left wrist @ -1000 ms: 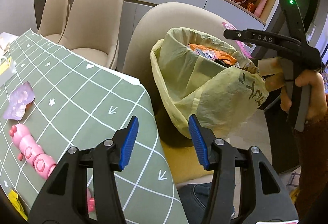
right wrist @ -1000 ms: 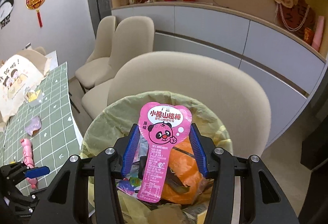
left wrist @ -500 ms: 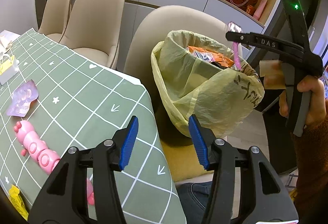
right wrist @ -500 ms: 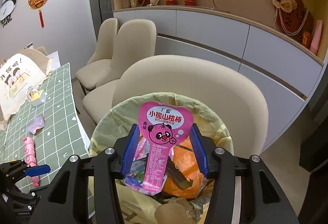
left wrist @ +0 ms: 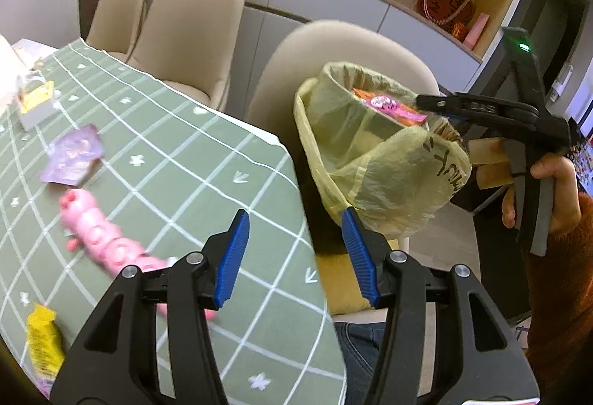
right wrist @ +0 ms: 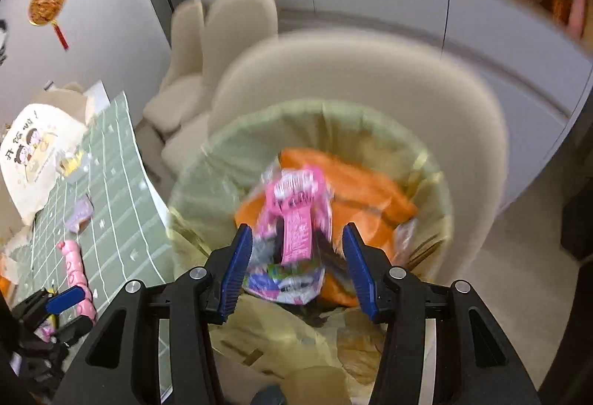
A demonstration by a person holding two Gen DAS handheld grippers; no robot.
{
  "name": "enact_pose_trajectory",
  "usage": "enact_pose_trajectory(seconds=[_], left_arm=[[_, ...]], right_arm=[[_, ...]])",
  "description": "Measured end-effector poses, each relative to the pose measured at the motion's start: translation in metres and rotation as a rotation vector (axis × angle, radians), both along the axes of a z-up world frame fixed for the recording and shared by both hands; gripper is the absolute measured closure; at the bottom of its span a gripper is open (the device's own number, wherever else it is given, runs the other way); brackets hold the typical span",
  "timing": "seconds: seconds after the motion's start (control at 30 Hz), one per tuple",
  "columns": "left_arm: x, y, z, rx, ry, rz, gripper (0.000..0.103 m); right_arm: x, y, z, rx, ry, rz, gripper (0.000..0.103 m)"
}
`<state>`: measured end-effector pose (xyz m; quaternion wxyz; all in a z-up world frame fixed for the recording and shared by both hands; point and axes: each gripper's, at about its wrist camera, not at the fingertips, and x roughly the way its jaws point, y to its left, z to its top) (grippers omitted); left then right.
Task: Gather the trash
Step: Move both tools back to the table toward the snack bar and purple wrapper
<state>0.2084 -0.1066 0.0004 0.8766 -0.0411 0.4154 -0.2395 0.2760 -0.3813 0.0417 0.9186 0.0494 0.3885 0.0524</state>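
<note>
A bin lined with a yellow bag (left wrist: 389,175) stands beside the table, in front of a beige chair. A pink snack wrapper (right wrist: 296,219) lies loose on the orange and mixed trash inside it, also seen as the pink wrapper (left wrist: 383,103). My right gripper (right wrist: 296,231) hovers open over the bin's mouth, its pads clear of the wrapper below. My left gripper (left wrist: 294,219) is open and holds nothing, above the table's near corner. On the green checked table (left wrist: 185,164) lie a pink segmented wrapper (left wrist: 96,231), a purple wrapper (left wrist: 72,155) and a yellow wrapper (left wrist: 42,338).
A small box with a yellow label (left wrist: 35,97) sits at the table's far left, and a printed cloth bag (right wrist: 33,153) lies beyond it. More beige chairs (left wrist: 192,30) line the far side. A hand and an orange sleeve (left wrist: 556,256) hold the right gripper.
The pink wrapper stood upright between the right gripper's jaws; now it has dropped onto the trash in the bin. The left gripper has drifted, bringing more of the table into view.
</note>
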Motion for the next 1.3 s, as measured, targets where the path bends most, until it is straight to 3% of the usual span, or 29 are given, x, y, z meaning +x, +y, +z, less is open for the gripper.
enact_pose_trajectory(seconds=[0.17,0.3,0.4,0.6,0.77,0.93,1.13,1.3], left_arm=[[-0.019,0.063,0.021,0.017,-0.099,0.088,0.054],[-0.038,0.145,0.021,0.101,-0.154,0.265,0.053],[-0.049,0.188,0.014,0.138,-0.142,0.352,0.052],[-0.067,0.255,-0.009,0.099,-0.06,0.45,0.052],[-0.078,0.254,-0.018,0.089,-0.075,0.401,0.052],[-0.084,0.234,-0.029,0.049,-0.04,0.301,0.052],[-0.085,0.216,-0.047,0.047,0.002,0.26,0.052],[-0.083,0.214,-0.052,0.043,0.023,0.238,0.047]], right_arm=[[-0.033,0.028,0.022,0.033,-0.163,0.093,0.055],[-0.045,0.073,0.014,-0.003,-0.168,0.195,0.055],[-0.046,0.107,0.001,-0.028,-0.153,0.265,0.055],[-0.045,0.185,-0.01,-0.033,-0.133,0.399,0.055],[-0.035,0.257,-0.021,-0.113,-0.11,0.517,0.055],[-0.004,0.314,-0.042,-0.16,-0.075,0.66,0.055],[0.058,0.353,-0.063,-0.194,-0.016,0.693,0.055],[0.101,0.368,-0.086,-0.194,0.093,0.698,0.055]])
